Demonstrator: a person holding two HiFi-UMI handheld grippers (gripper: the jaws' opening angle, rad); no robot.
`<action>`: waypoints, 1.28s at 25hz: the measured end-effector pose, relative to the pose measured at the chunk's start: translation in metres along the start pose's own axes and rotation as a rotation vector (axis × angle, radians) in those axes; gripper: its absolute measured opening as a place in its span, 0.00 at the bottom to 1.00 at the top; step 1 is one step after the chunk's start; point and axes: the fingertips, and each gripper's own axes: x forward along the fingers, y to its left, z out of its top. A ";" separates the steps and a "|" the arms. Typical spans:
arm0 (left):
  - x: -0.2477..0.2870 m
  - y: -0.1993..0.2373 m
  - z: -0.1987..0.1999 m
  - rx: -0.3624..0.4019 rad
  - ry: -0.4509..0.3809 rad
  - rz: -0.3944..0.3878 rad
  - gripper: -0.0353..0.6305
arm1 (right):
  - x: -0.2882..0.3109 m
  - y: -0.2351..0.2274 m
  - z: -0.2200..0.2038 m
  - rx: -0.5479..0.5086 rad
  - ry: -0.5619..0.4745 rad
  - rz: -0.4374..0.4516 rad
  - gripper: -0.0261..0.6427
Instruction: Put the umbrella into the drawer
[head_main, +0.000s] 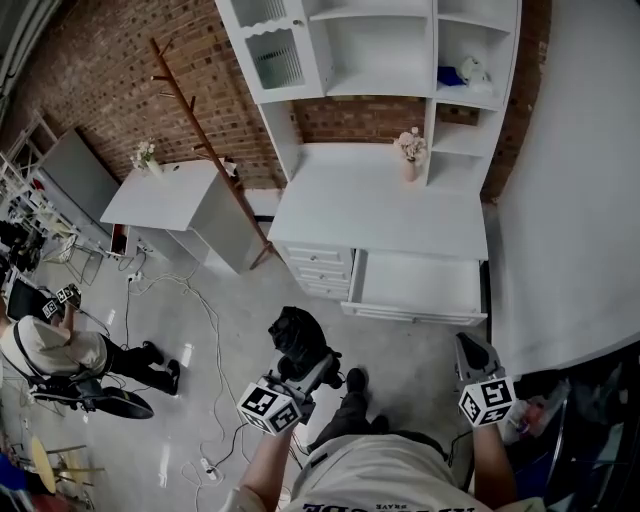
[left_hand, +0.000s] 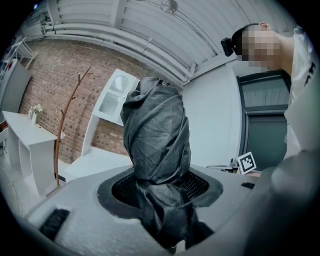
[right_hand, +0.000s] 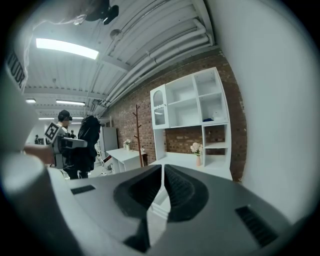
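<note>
Left gripper (head_main: 300, 374): jaws clamped on the lower end of a folded umbrella (left_hand: 157, 135), the fabric bunched between the mesh pads. The umbrella's long axis runs along the line of the jaws, straight out from them. In the left gripper view it stands up out of the grip with the free end towards the ceiling; in the head view that end points forward, away from the person and towards the white cabinet (head_main: 385, 200). Condition of the umbrella: black, short and collapsed, with the canopy wound round the shaft in loose, creased spiral folds — a thick, uneven bundle. No handle or tip can be made out. It is held in the air above the grey floor, in front of the person and to the left of the drawer (head_main: 420, 285), well short of it. The drawer stands pulled out at the cabinet's lower right, its white inside showing. Right gripper (right_hand: 162, 176): jaws brought together with only a thin slit between them, gripping nothing, held low at the person's right — near the drawer's front.
</note>
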 end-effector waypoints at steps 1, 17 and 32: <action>0.005 0.004 0.001 0.001 0.004 -0.005 0.44 | 0.004 -0.001 0.001 -0.001 0.002 -0.004 0.09; 0.101 0.081 0.019 -0.013 0.062 -0.109 0.44 | 0.088 -0.031 0.016 0.016 0.050 -0.099 0.09; 0.172 0.156 0.030 -0.051 0.104 -0.187 0.44 | 0.166 -0.033 0.028 0.002 0.107 -0.158 0.09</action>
